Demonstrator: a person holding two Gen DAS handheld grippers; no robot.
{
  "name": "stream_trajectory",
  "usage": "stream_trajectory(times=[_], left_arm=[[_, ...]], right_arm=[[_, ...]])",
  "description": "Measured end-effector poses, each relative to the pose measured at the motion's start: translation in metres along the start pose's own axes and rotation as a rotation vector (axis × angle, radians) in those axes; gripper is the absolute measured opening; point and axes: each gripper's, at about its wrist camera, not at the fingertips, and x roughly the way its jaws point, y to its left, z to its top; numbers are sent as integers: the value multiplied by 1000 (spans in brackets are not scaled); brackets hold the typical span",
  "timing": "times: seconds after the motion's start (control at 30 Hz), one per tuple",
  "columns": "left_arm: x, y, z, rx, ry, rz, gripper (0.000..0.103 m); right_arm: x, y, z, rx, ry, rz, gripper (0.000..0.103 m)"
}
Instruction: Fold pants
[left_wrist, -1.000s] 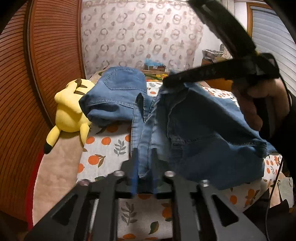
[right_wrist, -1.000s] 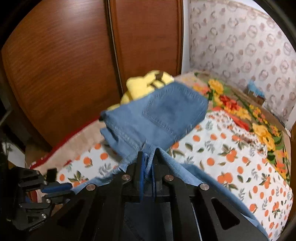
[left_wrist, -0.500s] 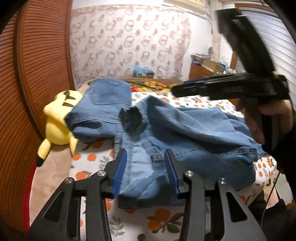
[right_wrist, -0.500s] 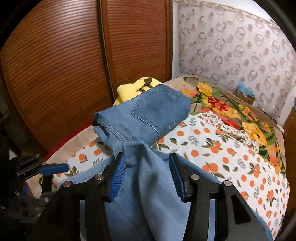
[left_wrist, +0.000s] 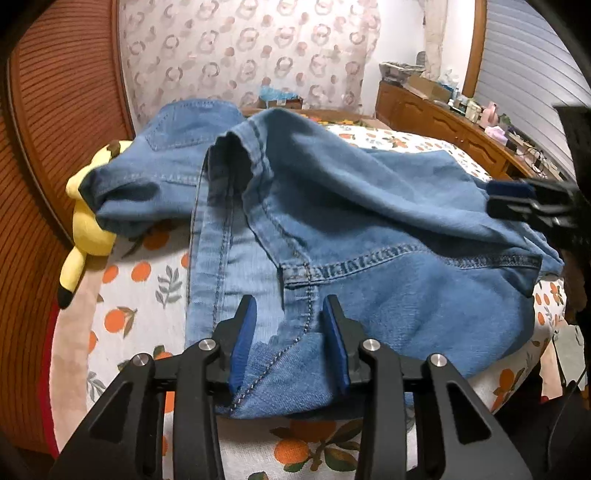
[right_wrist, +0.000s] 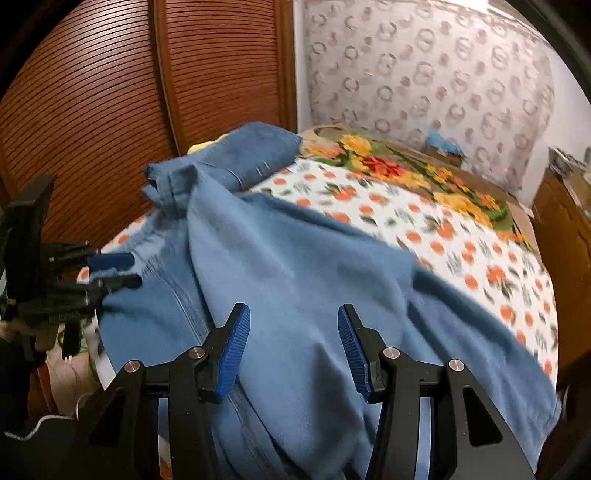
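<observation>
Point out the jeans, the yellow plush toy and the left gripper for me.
jeans (left_wrist: 369, 206), left wrist view, on the rumpled upper layer.
yellow plush toy (left_wrist: 86, 229), left wrist view, on its body beside the folded denim.
left gripper (left_wrist: 290, 325), left wrist view, midway between its open fingertips.

Bed (left_wrist: 147, 291) covered by a white sheet printed with oranges and green leaves. Beyond it, well ahead of the right jaws, a floral blanket in yellow, red and green (right_wrist: 406, 173). Crumpled blue denim pants (left_wrist: 369, 236) lie spread on the sheet directly under and ahead of both sets of jaws. A yellow plush toy with black-tipped ears and tail (left_wrist: 86, 221) lies ahead-left of the left jaws, partly under the denim.
</observation>
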Motion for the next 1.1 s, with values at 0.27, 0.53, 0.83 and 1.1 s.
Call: stream_trajectory(times=[0.27, 0.53, 0.83, 1.1], left_arm=[[-2, -2, 3, -27, -13, -50, 38], [15, -5, 14, -42, 6, -71, 36], [4, -7, 11, -24, -10, -71, 18], [-89, 12, 15, -50, -189, -59, 18]], right_arm=[[-28, -10, -33, 69, -5, -7, 52], [-34, -17, -50, 136, -12, 6, 52], [-35, -25, -52, 156, -14, 15, 52], [-39, -28, -54, 154, -24, 15, 52]])
